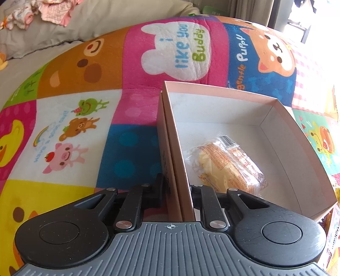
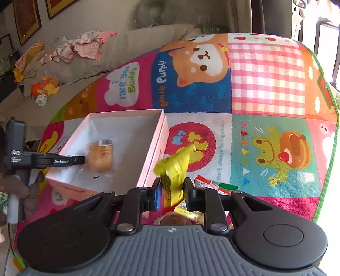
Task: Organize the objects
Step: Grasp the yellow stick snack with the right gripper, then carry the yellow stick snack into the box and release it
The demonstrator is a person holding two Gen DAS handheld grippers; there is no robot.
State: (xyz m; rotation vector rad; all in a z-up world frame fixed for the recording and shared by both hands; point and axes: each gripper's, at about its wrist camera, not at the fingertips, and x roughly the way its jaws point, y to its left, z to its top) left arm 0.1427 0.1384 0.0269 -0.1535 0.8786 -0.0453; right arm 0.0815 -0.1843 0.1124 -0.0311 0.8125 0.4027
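Underneath, a cartoon play mat [image 2: 265, 85]; sofa [image 2: 119, 53] probably behind.

The left gripper [image 1: 177, 191] is closed on the near side wall of an open pink box [image 1: 223, 91], one finger outside the wall and one inside. The box sits on a bright patchwork play mat [image 1: 85, 95] printed with cartoon animals. Inside the box, on its white floor, lies a clear wrapped snack [image 1: 227, 163] with yellow contents, just ahead of the inner finger. Beyond the mat, a beige cushion [image 1: 95, 19] holds crumpled pink clothes [image 1: 42, 10].
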